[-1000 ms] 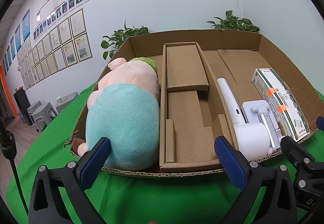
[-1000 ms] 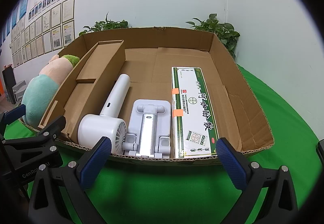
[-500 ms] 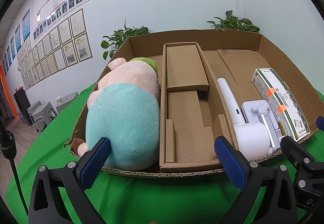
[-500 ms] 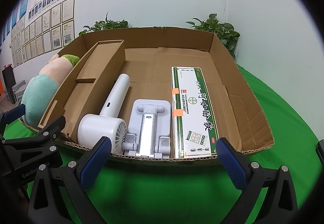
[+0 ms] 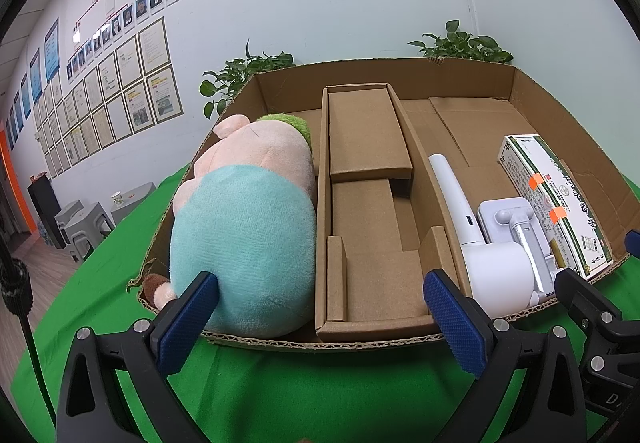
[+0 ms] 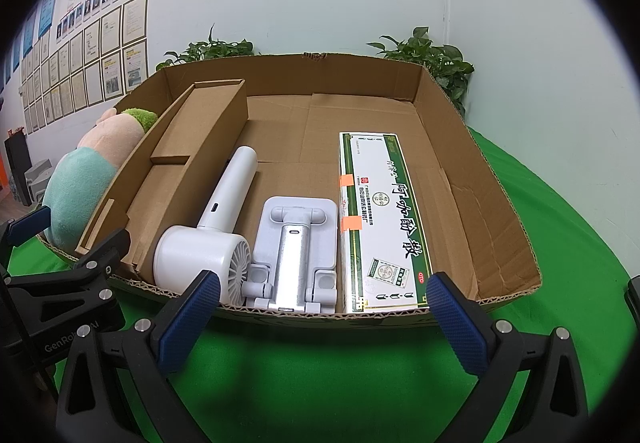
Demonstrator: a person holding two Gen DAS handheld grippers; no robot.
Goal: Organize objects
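Note:
A shallow cardboard box point(image 5: 384, 71) point(image 6: 500, 211) lies on the green cloth. In its left compartment lies a plush toy point(image 5: 248, 227) point(image 6: 76, 187) in pink and teal. A cardboard insert point(image 5: 368, 203) fills the middle. In the right compartment lie a white handheld fan point(image 6: 208, 247) point(image 5: 480, 255), a white folding stand point(image 6: 296, 243) point(image 5: 524, 227) and a green-and-white carton point(image 6: 380, 219) point(image 5: 552, 195). My left gripper point(image 5: 320, 319) is open and empty, just before the box's near wall. My right gripper point(image 6: 320, 319) is open and empty, before the near wall by the stand.
Green cloth point(image 6: 320, 375) covers the table. Potted plants point(image 5: 460, 43) point(image 6: 432, 55) stand behind the box against a white wall. The left gripper's body shows at the lower left of the right wrist view point(image 6: 60, 295). Grey stools point(image 5: 84, 219) stand on the floor at the left.

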